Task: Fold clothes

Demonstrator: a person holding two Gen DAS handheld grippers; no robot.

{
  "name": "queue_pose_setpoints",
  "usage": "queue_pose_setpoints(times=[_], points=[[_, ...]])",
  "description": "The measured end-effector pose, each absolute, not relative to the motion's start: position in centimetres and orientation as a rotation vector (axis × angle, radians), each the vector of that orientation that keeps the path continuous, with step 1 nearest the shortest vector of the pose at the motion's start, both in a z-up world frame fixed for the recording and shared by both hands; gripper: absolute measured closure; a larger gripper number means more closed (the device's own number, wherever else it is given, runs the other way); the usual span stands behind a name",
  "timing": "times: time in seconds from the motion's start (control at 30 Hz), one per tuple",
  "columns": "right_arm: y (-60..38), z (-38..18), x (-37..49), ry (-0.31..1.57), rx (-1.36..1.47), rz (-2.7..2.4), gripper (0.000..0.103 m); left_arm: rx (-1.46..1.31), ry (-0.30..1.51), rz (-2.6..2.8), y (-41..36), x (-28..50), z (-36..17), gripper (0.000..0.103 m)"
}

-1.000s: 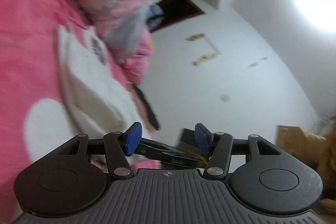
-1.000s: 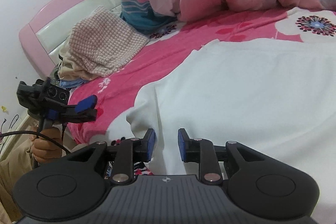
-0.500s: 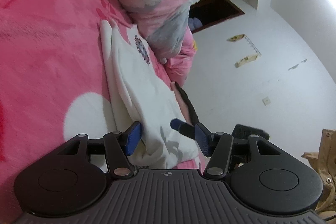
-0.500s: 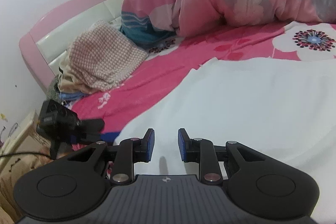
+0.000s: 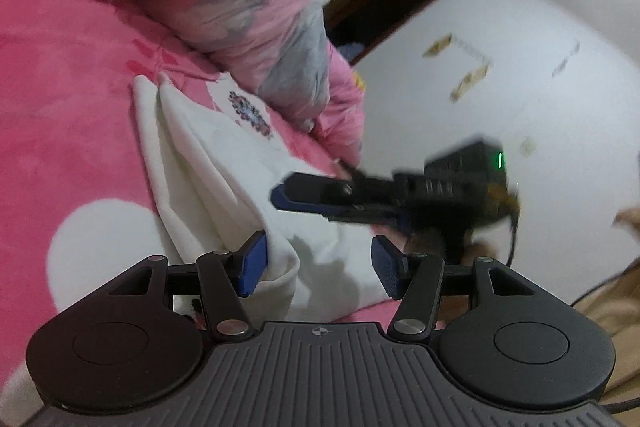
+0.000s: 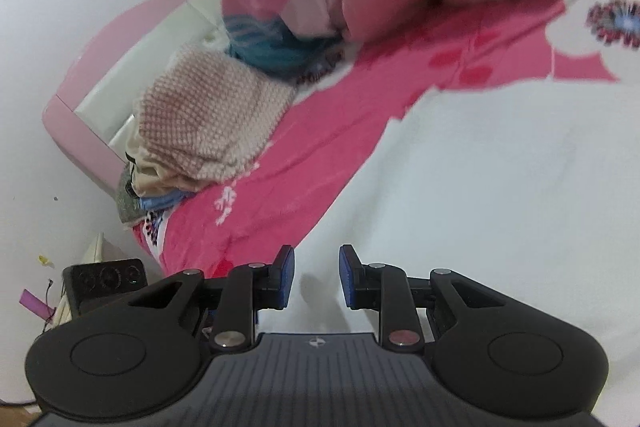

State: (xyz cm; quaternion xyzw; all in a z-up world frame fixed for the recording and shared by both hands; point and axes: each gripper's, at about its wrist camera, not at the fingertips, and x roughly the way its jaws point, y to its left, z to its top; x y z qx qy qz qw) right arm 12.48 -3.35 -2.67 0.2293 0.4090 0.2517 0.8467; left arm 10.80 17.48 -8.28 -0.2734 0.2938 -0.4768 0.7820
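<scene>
the white soft cloth garment lies on the pink flowered bed, doubled lengthwise with layered edges at its left; further folds seem left. the left hand-held gripper gapes over its near corner; the right hand-held gripper hovers part-open, gripping nothing.

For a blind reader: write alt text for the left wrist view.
The left gripper, open, straddles the near edge of a white garment on a pink bed sheet. The right gripper reaches over it; a bunched quilt lies behind.
</scene>
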Motion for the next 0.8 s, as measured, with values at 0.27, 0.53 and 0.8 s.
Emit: queue_pose_setpoints(times=[0.27,0.53,0.8], points=[[-1.6,-4.3,13.7,0.98,0.484,0.512,0.084,-0.323,0.588,-0.998,14.5,8.9,-7.0,0.047],[-3.3,-5.3,12.5,0.935,0.497,0.471,0.097,-0.271,0.585,-0.923,15.6,8.0,-6.7,0.047],[-3.5,-6.3,11.8,0.907,0.421,0.456,0.096,-0.318,0.626,-0.782,17.0,7.0,-7.3,0.047]])
